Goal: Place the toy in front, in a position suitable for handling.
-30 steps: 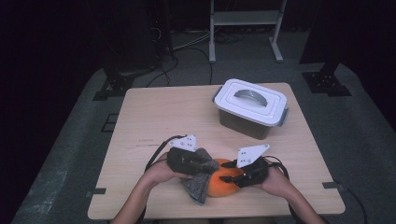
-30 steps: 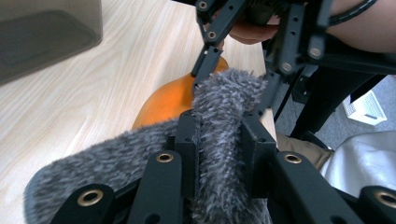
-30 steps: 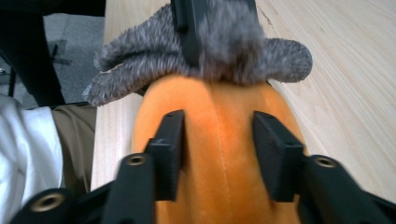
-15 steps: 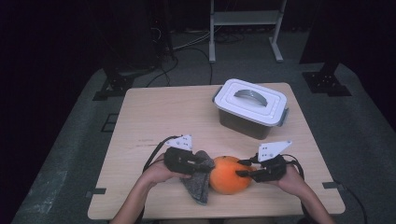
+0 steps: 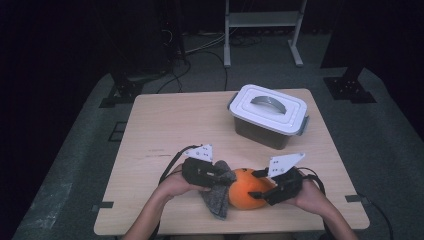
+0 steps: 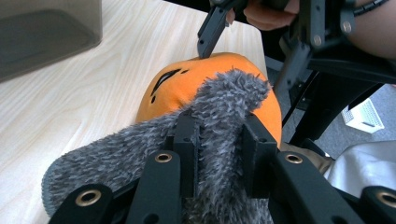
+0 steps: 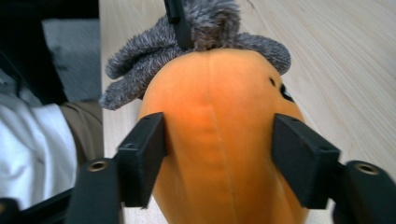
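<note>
Orange plush toy point(image 7: 219, 135) between right hand-held gripper point(image 7: 219, 161) jaws, table edge

- You see an orange plush toy point(image 5: 247, 189) with small black stitched marks.
- Its fuzzy part point(image 6: 219, 107) reads mottled grey.
- Your gripper jaws are matte black.
- The lidded box point(image 5: 269, 116) is white over smoky grey.
- The table point(image 5: 180, 120) shows pale wood grain.

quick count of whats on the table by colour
orange: 1, the plush toy
grey: 1, the fuzzy cloth
white: 1, the lidded box
black: 2, the left gripper and the right gripper
total: 5
</note>
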A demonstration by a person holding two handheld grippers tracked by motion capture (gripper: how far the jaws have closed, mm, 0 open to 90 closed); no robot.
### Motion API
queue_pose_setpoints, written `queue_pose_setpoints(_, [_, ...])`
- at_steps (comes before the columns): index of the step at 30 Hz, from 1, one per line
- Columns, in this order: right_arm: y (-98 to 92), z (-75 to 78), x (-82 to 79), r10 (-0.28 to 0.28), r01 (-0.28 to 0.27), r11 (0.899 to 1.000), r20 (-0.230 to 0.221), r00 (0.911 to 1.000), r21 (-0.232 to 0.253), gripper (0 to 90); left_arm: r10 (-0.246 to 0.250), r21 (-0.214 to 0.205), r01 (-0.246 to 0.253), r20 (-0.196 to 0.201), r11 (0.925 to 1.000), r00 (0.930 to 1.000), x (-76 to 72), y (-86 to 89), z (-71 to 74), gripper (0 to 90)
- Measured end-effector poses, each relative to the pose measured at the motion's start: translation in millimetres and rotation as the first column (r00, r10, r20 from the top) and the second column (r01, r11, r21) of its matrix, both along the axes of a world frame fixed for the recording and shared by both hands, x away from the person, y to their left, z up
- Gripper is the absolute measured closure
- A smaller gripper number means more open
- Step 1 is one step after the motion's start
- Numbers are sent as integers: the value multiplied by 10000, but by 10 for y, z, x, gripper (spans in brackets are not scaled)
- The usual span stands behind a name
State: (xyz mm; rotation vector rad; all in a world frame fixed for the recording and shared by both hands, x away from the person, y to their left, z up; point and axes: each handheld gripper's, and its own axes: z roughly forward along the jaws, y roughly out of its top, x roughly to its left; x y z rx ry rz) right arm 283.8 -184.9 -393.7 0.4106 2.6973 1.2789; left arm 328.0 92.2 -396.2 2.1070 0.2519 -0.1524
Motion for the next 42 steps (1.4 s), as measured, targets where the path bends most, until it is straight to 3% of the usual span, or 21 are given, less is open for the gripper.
queue_pose_setpoints(2, [58,-16,-31,-138,141,9997,203,9997,-181,306,5,-104,-7,-142,9999,9999,2,14,-23,713])
queue_pose_setpoints(5, [101,-69,-16,-351,351,9993,7,9994,-133,327,-89,-284,81,-311,9996,9995,2,23,-50,714])
queue_pose_setpoints(7, [143,-119,9,-383,377,9992,-385,9985,-164,407,-188,-254,179,-334,9995,9993,-1,13,-73,714])
queue_pose_setpoints(11, [186,-137,-1,-127,130,9995,98,9999,-301,562,-121,-236,112,-365,9997,9993,10,40,-90,715])
queue_pose_setpoints(13, [182,-117,13,-53,56,9999,167,9998,-157,612,-66,-266,57,-343,9996,9994,17,59,-73,719])
queue_pose_setpoints(17, [163,-75,158,166,-130,9972,-483,9987,743,682,53,-361,-63,-258,9993,9997,42,118,30,719])
queue_pose_setpoints(20, [198,-39,238,344,-264,9920,-631,9974,1235,694,127,-752,-134,-99,9971,9999,68,224,176,725])
queue_pose_setpoints(24, [319,-12,307,602,-446,9763,-676,9959,2119,692,55,-1090,-48,67,9940,10000,56,308,367,725])
queue_pose_setpoints(26, [376,-43,334,760,-552,9703,-802,9939,2357,687,-90,-892,104,161,9960,9998,37,277,392,725])
queue_pose_setpoints(29, [432,-165,350,844,-672,9806,-874,9926,1844,679,-278,-407,285,171,9988,9995,19,189,306,725])
queue_pose_setpoints(34, [318,-200,301,844,-754,9852,-526,9950,1537,666,-183,-773,179,-51,9969,9998,55,162,207,726])
queue_pose_setpoints(42, [-19,-309,346,604,-447,9813,-789,9951,1871,624,78,-821,-94,-195,9966,9998,76,151,155,722])
